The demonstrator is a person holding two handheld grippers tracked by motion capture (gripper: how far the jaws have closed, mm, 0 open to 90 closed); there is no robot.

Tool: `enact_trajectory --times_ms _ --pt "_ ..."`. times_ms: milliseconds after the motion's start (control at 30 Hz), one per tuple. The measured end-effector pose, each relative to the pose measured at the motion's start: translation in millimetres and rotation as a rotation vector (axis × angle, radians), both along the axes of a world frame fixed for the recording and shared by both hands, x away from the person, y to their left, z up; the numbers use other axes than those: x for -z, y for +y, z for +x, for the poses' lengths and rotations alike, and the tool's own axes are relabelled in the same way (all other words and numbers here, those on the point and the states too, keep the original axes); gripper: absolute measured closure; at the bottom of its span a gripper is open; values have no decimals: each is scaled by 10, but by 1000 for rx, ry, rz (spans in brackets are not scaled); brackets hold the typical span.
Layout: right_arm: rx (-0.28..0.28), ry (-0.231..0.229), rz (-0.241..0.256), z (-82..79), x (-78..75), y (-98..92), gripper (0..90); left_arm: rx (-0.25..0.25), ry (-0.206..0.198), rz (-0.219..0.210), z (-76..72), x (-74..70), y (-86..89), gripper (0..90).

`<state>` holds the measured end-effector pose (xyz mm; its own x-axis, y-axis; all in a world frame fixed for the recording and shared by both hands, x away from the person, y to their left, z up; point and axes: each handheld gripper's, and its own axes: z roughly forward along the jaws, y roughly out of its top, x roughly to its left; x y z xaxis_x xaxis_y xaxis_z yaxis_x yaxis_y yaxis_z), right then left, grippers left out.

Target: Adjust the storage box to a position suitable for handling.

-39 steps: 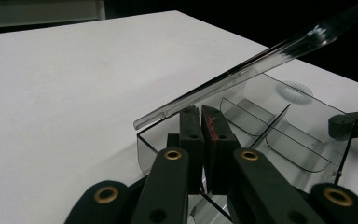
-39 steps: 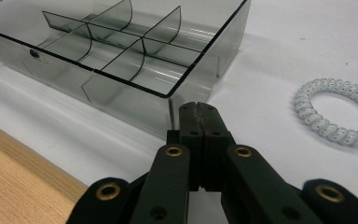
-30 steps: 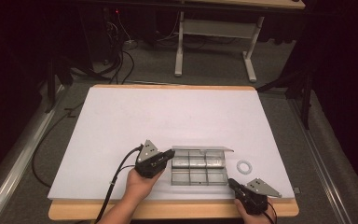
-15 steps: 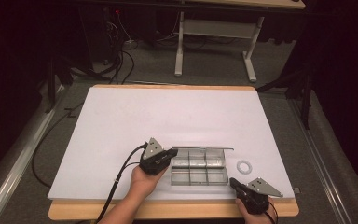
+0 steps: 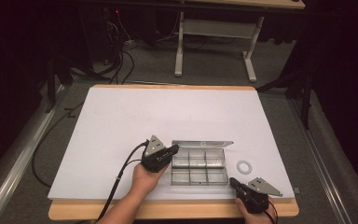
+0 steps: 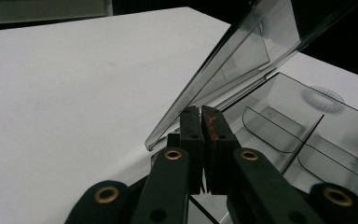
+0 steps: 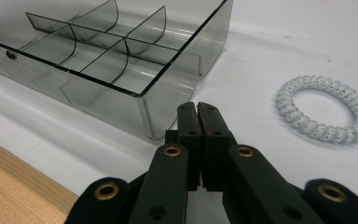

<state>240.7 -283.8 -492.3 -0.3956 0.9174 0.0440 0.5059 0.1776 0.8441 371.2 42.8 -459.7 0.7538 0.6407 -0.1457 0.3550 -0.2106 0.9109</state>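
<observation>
I see a white tabletop sheet (image 5: 121, 126) lying on a wooden board (image 5: 168, 211). Beyond the far edge, a white metal table frame (image 5: 214, 32) stands on grey carpet (image 5: 140, 65), with black cables (image 5: 121, 56) trailing at far left.

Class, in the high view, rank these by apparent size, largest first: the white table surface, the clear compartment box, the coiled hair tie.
1. White table surface
2. Clear compartment box, its lid raised
3. Coiled hair tie

The gaps are plain; none look alike.
</observation>
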Motion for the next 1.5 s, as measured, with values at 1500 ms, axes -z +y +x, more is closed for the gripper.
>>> enact_trajectory --times_ms 1500 --pt "-19 2 -8 3 3 46 891 -42 19 18 129 86 -31 877"
